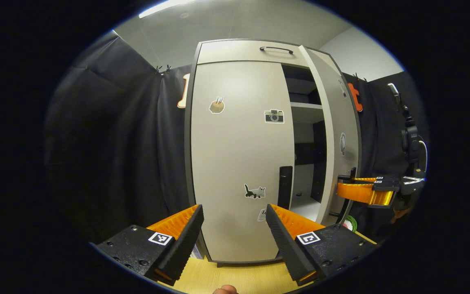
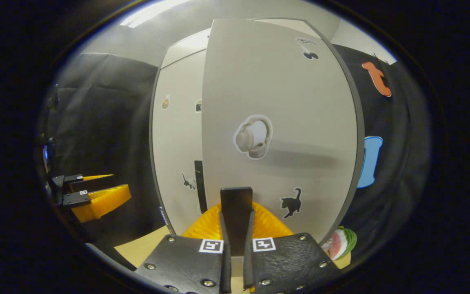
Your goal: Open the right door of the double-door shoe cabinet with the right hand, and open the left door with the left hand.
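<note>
1. Standing on a pale wooden tabletop (image 1: 227, 277), the tall shoe cabinet (image 1: 239, 51) rises upright, its long axis vertical, with black cloth (image 1: 116, 143) hung on both sides and a grey ceiling with a strip light (image 1: 161, 8) above
2. Left door (image 1: 239, 163) lies flat and closed, facing the left gripper view head-on; its dark vertical handle (image 1: 285, 187) sits at its right edge, and small stickers dot the panel
3. Right door (image 1: 335, 134) is swung outward on its right-hand hinge, so shelves (image 1: 306, 105) and dark interior show between the two doors
4. Left gripper (image 1: 235, 228) hangs before the closed left door, fingers spread wide apart with nothing between them
5. Right gripper (image 2: 236, 228) has its fingers pressed on the dark handle (image 2: 236, 212) of the right door, clamping it; in the left gripper view it sits at that door's outer edge
</note>
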`<action>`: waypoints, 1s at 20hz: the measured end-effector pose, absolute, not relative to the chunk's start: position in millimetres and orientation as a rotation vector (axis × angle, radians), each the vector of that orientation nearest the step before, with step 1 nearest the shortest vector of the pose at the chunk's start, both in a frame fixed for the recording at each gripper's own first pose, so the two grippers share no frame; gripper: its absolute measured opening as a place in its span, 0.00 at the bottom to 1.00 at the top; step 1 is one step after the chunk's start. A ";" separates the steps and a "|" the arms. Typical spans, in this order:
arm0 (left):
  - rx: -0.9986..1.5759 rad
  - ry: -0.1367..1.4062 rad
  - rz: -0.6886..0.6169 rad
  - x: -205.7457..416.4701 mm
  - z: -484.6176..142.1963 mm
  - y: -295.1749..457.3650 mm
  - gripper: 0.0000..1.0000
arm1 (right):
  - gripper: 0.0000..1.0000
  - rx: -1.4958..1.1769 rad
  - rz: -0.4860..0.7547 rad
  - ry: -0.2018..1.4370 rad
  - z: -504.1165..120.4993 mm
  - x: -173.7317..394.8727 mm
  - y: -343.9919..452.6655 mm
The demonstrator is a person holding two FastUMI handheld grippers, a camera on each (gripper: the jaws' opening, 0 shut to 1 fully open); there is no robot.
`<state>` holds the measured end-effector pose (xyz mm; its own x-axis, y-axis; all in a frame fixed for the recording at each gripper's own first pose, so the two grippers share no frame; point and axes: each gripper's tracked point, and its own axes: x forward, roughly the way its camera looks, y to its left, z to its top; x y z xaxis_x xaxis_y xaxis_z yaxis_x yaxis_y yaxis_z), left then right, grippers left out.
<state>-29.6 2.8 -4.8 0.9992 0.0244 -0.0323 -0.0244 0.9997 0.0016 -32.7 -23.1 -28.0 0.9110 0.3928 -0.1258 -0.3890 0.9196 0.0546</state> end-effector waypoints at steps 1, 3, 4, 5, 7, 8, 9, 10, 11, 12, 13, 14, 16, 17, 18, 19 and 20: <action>0.001 0.035 0.024 -29.3 -6.1 2.1 0.95 | 0.12 0.031 0.412 0.137 -28.2 -35.5 -25.8; 0.001 0.039 0.023 -27.2 -7.6 0.6 0.95 | 0.12 0.037 0.429 0.138 -27.2 -40.1 -29.8; 0.001 0.041 0.021 -26.2 -8.3 -0.5 0.95 | 0.12 0.040 0.436 0.140 -27.4 -42.8 -31.4; 0.002 0.043 0.017 -25.2 -9.6 -2.7 0.95 | 0.12 0.040 0.443 0.143 -27.1 -45.2 -32.8; 0.002 0.046 0.008 -23.0 -10.3 -7.5 0.95 | 0.12 0.044 0.456 0.149 -25.1 -47.4 -34.0; 0.003 0.046 0.001 -22.0 -10.5 -10.7 0.95 | 0.12 0.048 0.460 0.152 -25.3 -49.6 -36.5; 0.005 0.046 -0.005 -20.8 -11.0 -13.6 0.95 | 0.12 0.051 0.465 0.154 -25.0 -52.2 -39.3; 0.007 0.047 -0.011 -20.1 -11.5 -16.9 0.95 | 0.12 0.055 0.467 0.159 -27.5 -52.9 -42.0; 0.008 0.050 -0.018 -19.6 -13.1 -20.4 0.95 | 0.12 0.058 0.467 0.163 -27.9 -55.1 -45.2; 0.008 0.053 -0.024 -18.9 -14.0 -23.7 0.95 | 0.12 0.058 0.466 0.166 -27.8 -58.5 -48.9; 0.007 0.056 -0.031 -18.0 -15.2 -27.3 0.95 | 0.12 0.059 0.462 0.168 -27.5 -60.7 -51.7; 0.006 0.059 -0.038 -17.1 -16.0 -30.8 0.95 | 0.12 0.060 0.457 0.168 -27.8 -62.0 -54.0; 0.005 0.065 -0.053 -16.3 -18.4 -36.4 0.95 | 0.17 0.070 0.445 0.169 -27.7 -65.1 -60.1; 0.006 0.067 -0.060 -16.3 -19.4 -39.6 0.95 | 0.17 0.074 0.438 0.169 -27.2 -67.4 -63.9; 0.007 0.068 -0.066 -15.7 -19.6 -43.3 0.95 | 0.17 0.076 0.430 0.169 -27.1 -69.6 -66.6; 0.007 0.069 -0.072 -15.1 -20.0 -46.3 0.95 | 0.17 0.077 0.422 0.168 -26.6 -71.3 -70.2; 0.007 0.072 -0.078 -14.4 -21.8 -48.8 0.95 | 0.12 0.080 0.412 0.167 -26.5 -72.6 -73.6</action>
